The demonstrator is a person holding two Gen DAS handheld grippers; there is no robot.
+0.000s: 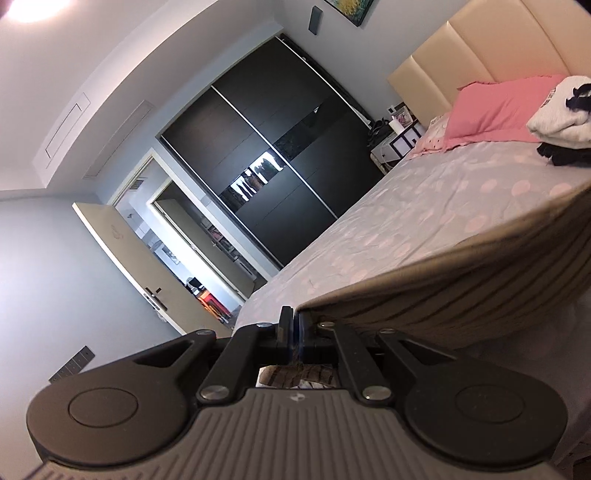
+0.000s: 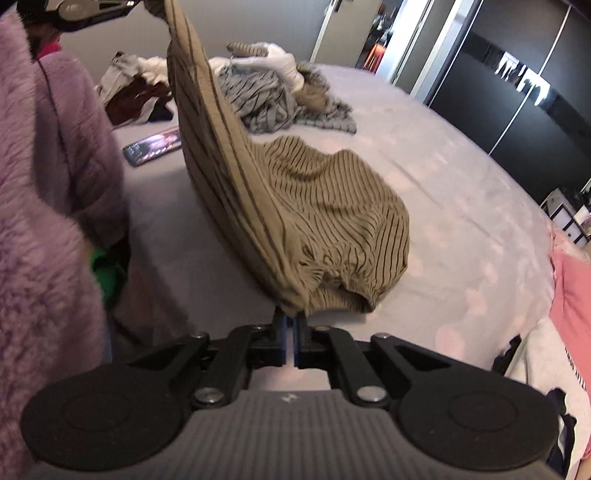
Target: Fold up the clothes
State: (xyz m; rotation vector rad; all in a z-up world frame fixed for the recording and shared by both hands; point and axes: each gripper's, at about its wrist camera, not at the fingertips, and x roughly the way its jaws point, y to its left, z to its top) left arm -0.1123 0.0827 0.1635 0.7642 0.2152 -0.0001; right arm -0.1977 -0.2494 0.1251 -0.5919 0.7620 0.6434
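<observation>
Both grippers are pinching the tan striped garment (image 2: pixel 314 206): your right gripper (image 2: pixel 290 325) is clamping its near gathered end, your left gripper (image 2: pixel 142 5) its far upper corner, so the cloth is stretching away from you, belly sagging onto the bed (image 2: pixel 461 206).

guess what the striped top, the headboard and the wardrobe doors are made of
Striped top: soft thin knit, likely jersey; it drapes and gathers. Headboard: padded cream panels with a slight sheen, maybe faux leather. Wardrobe doors: dark matt panels with a glossy, mirror-like band.
</observation>
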